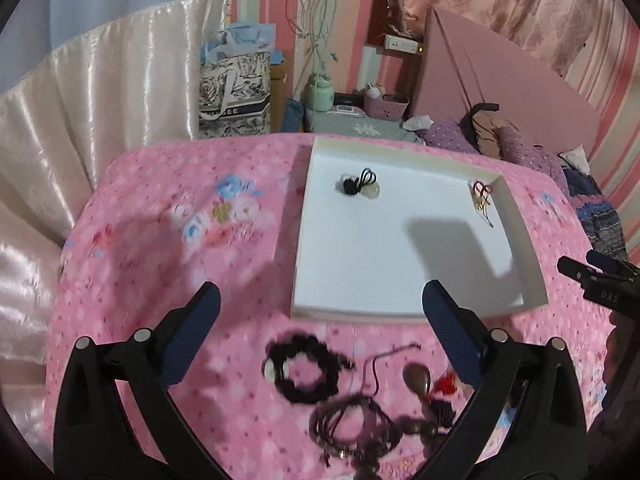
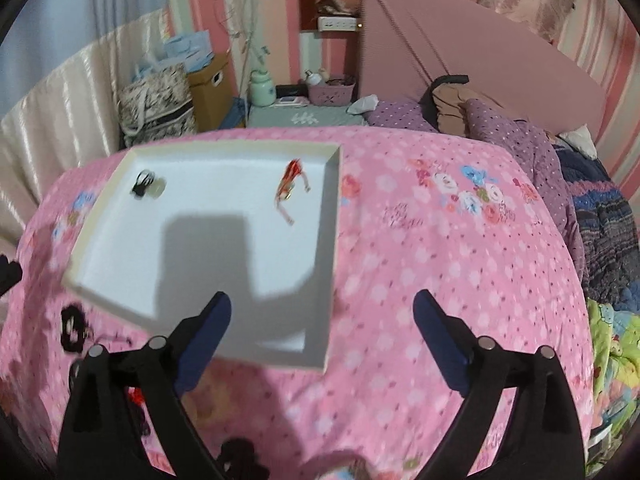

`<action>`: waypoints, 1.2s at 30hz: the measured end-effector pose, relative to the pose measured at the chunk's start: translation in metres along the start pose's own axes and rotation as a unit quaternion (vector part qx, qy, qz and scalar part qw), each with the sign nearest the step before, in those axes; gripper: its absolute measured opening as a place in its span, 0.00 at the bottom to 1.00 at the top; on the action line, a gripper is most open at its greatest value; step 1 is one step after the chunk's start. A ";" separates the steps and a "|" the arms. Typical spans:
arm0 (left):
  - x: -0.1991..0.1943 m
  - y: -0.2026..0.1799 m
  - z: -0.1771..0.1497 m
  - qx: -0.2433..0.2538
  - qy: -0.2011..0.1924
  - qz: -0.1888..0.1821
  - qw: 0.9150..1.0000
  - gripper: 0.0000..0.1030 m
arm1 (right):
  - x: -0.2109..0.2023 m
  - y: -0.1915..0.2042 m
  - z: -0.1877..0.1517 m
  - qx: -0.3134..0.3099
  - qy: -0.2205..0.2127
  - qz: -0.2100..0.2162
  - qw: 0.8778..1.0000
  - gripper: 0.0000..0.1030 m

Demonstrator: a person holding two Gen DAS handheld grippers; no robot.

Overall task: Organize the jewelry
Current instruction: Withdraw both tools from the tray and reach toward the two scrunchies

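Note:
A shallow white tray [image 1: 400,264] [image 2: 208,240] lies on the pink flowered bedspread. In it rest a black cord with a pale stone [image 1: 360,185] [image 2: 147,186] at the far left and a red cord piece [image 1: 482,197] [image 2: 290,184] by the far right wall. My left gripper [image 1: 320,316] hangs open over the spread, nothing between its fingers. Below it lie a black bead bracelet [image 1: 306,372], dark cords [image 1: 352,428] and a brown pendant [image 1: 418,378]. My right gripper [image 2: 322,320] is open and empty above the tray's near right corner.
The right gripper's tip [image 1: 596,276] shows at the right edge of the left wrist view. Purple bedding [image 2: 520,136] and a pink headboard [image 2: 460,52] lie beyond. A nightstand with a basket [image 2: 331,90] and a patterned bag [image 1: 234,96] stand behind the bed.

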State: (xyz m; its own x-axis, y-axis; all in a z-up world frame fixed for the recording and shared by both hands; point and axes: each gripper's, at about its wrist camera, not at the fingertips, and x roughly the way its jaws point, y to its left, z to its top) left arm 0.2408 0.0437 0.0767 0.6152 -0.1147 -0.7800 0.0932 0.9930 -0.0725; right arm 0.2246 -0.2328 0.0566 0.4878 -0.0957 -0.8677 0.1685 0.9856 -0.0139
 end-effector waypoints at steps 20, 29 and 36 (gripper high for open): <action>-0.005 -0.006 -0.053 0.018 0.040 -0.008 0.999 0.97 | -0.008 0.022 -0.054 -0.026 0.032 0.003 0.999 0.89; -0.001 -0.007 -0.064 0.028 0.057 -0.008 0.998 0.83 | -0.002 0.032 -0.062 -0.029 0.053 0.014 0.998 0.88; 0.010 -0.006 -0.070 0.022 0.071 -0.011 0.997 0.80 | -0.005 0.040 -0.064 -0.036 0.053 0.017 0.998 0.85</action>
State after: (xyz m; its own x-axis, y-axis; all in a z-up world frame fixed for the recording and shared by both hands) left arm 0.1916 0.0387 0.0263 0.4966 -0.1292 -0.8583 0.1418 0.9876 -0.0666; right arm 0.1740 -0.1840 0.0289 0.3985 -0.0508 -0.9158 0.0889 0.9959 -0.0166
